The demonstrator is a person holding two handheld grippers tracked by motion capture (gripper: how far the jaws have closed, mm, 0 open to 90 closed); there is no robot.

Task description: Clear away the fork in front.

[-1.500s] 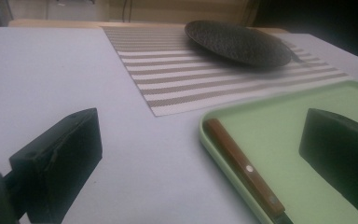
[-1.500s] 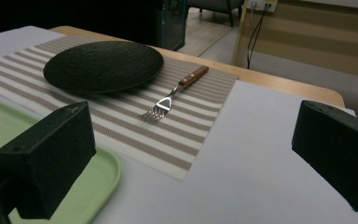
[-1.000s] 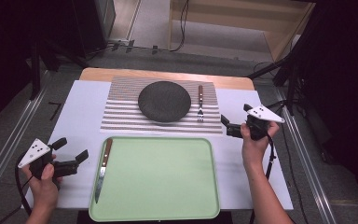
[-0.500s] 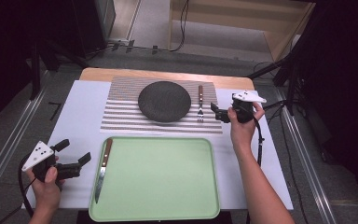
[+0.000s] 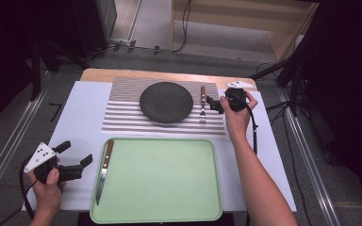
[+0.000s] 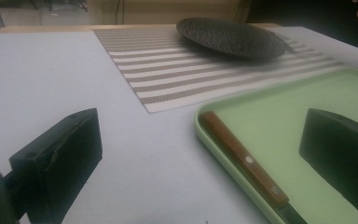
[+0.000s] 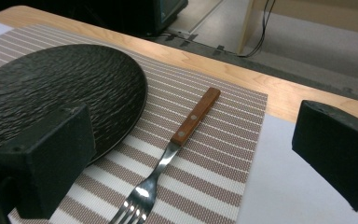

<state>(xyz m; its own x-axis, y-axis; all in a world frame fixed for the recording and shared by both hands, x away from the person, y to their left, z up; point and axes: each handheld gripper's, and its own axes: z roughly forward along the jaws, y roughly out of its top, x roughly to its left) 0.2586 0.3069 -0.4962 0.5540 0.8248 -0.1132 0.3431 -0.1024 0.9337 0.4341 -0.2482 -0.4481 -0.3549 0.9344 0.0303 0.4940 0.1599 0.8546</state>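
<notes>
A dark round plate (image 5: 166, 102) lies on a striped placemat (image 5: 122, 113). Just right of the plate is a wooden-handled fork (image 5: 202, 103), tines toward me. My right gripper (image 5: 212, 103) hovers open just right of that fork; in the right gripper view the fork (image 7: 177, 140) lies between the jaws, untouched, beside the plate (image 7: 51, 88). A wooden-handled knife (image 5: 104, 167) lies along the left inner edge of the green tray (image 5: 165, 183). My left gripper (image 5: 78, 153) is open at the lower left, just left of the tray, with the knife (image 6: 247, 161) ahead between its jaws.
White paper (image 5: 80, 122) covers the table under the placemat and tray. A strip of bare wood (image 5: 99, 74) shows at the far edge. Beyond it lie floor, cables and dark stands. A cable (image 5: 254, 132) trails from the right gripper along the forearm.
My right gripper has moved forward and left, from the table's right side to beside the fork. The left gripper has stayed almost still and open.
</notes>
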